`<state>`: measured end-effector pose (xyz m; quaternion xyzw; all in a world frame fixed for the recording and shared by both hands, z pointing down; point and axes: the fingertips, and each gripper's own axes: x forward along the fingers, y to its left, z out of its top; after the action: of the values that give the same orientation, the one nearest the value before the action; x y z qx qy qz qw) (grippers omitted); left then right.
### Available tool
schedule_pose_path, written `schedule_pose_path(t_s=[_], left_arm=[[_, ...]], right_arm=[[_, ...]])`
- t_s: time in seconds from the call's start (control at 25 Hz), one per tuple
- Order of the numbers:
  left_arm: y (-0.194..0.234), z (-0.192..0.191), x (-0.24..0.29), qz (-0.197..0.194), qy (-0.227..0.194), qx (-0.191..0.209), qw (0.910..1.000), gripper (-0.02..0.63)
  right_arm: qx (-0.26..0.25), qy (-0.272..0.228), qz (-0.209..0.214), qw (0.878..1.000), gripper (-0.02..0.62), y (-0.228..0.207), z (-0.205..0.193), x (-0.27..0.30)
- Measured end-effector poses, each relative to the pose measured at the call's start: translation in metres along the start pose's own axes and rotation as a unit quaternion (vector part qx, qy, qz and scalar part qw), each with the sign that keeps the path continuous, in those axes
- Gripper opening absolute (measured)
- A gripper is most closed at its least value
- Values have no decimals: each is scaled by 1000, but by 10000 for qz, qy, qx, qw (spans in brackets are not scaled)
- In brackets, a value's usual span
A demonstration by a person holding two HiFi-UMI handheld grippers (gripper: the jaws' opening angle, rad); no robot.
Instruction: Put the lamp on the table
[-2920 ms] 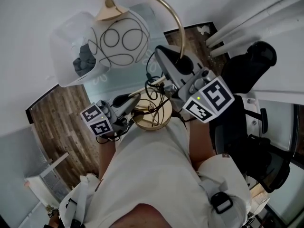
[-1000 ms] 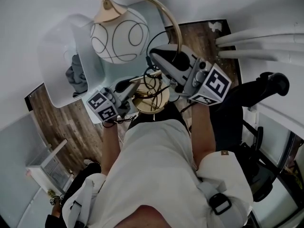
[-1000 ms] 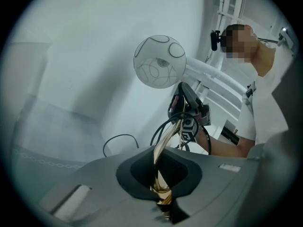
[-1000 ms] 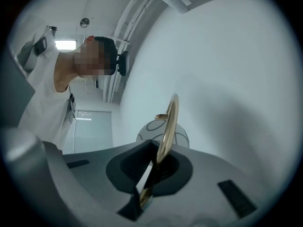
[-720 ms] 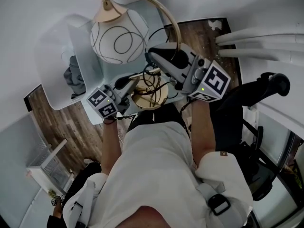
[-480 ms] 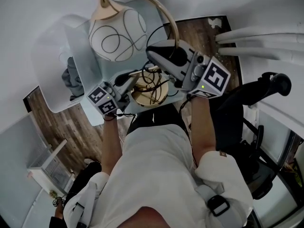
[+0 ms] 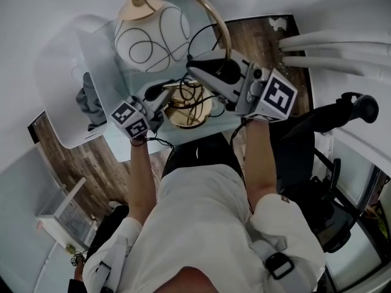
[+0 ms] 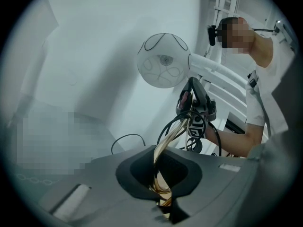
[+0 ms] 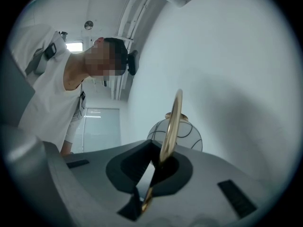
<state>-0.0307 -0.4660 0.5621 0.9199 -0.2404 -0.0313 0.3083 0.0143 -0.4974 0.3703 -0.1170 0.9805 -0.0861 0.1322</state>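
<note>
- Pinching lamp (image 7: 153,32) base rim: left claw (image 7: 162,95).
- Arched brass stem clamped in right claw (image 7: 198,67).
- Globe at 11 o'clock of base, above surface (image 7: 125,144).

White walls (image 7: 36,11) enclose a dark wood-plank floor (image 7: 67,157). A pale glass-topped bench (image 7: 116,72) stands far centre, with a white tub chair (image 7: 58,84) holding dark cloth (image 7: 88,99) at its left. White pipes (image 7: 342,41) and a black office chair (image 7: 330,218) lie right, and a white rack (image 7: 58,215) near left.

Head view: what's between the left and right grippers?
The lamp's round brass base, with black cord coiled on it, seen in the head view.
</note>
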Motion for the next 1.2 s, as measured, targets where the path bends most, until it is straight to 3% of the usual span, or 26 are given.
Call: schedule_pose_path(t_s=[0.88,1.2], left_arm=[[40,-56,-5,322,318,403,9982,2],[40,-79,-9,311,473,445,9974,5]], right_arm=[[132,496,59,9987,2,19,-60,-8],[64,434,36,9990,2,29,-66,-17]])
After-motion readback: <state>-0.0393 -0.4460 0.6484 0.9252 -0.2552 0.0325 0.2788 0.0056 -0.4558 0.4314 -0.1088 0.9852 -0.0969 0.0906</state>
